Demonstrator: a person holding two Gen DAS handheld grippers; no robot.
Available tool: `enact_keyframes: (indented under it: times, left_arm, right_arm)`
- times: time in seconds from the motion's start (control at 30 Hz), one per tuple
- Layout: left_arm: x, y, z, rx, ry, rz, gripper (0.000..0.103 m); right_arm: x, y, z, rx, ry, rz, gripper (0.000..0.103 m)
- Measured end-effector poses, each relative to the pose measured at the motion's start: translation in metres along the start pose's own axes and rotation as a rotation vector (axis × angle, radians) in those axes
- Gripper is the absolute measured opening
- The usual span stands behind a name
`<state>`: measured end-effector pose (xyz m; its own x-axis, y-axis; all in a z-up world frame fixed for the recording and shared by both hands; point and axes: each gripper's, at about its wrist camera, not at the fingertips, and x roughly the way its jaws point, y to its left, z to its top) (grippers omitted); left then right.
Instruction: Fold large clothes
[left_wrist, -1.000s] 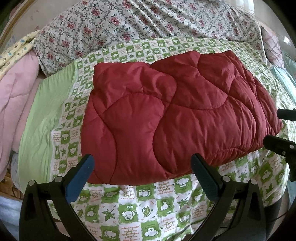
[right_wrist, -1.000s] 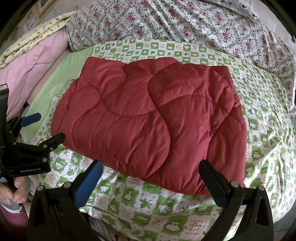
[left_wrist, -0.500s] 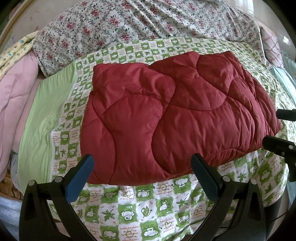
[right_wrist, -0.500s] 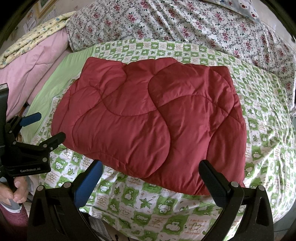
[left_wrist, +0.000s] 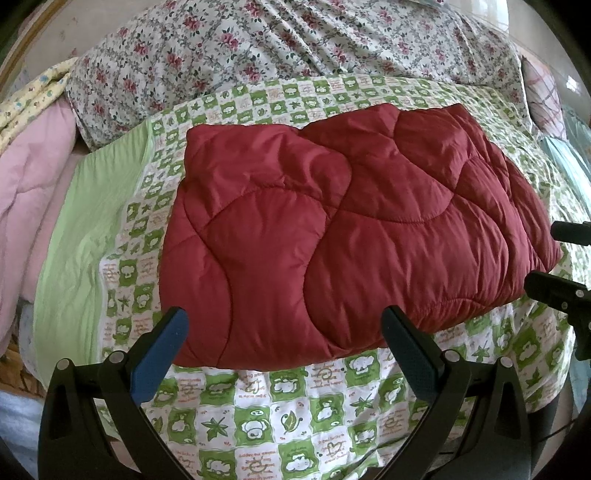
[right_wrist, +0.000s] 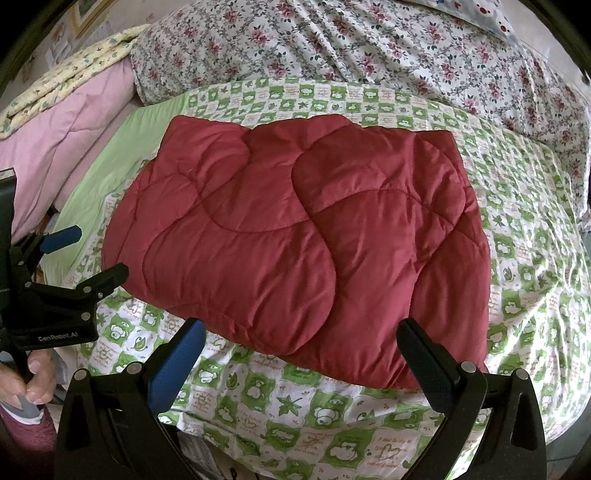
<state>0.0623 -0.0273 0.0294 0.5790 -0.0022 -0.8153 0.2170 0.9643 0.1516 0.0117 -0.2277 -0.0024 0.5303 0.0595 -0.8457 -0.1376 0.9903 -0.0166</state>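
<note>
A dark red quilted garment (left_wrist: 332, 236) lies folded into a thick rectangle on the green-and-white checked sheet (left_wrist: 280, 406); it also shows in the right wrist view (right_wrist: 295, 240). My left gripper (left_wrist: 284, 332) is open and empty, held just in front of the garment's near edge. My right gripper (right_wrist: 301, 339) is open and empty, also at the near edge. The left gripper appears at the left of the right wrist view (right_wrist: 88, 254), and the right gripper's fingers (left_wrist: 554, 291) show at the right edge of the left wrist view.
A floral bedspread (left_wrist: 295, 48) covers the far side of the bed. A pink quilt (right_wrist: 70, 136) with a yellow patterned cloth (right_wrist: 74, 70) lies at the left. A plain green strip of sheet (left_wrist: 85, 229) runs along the left. The bed's front edge is just below the grippers.
</note>
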Motion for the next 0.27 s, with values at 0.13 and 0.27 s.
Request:
enact_keyframes:
  times: [0.13, 0.27]
  left_arm:
    - [0.001, -0.0002, 0.0014, -0.003, 0.001, -0.003, 0.103]
    - [0.0016, -0.0012, 0.0019, -0.002, -0.005, -0.017, 0.103]
  right_arm:
    - [0.0011, -0.0009, 0.0004, 0.007, -0.001, 0.002, 0.103]
    - [0.0024, -0.0011, 0.0011, 0.009, -0.002, 0.008, 0.103]
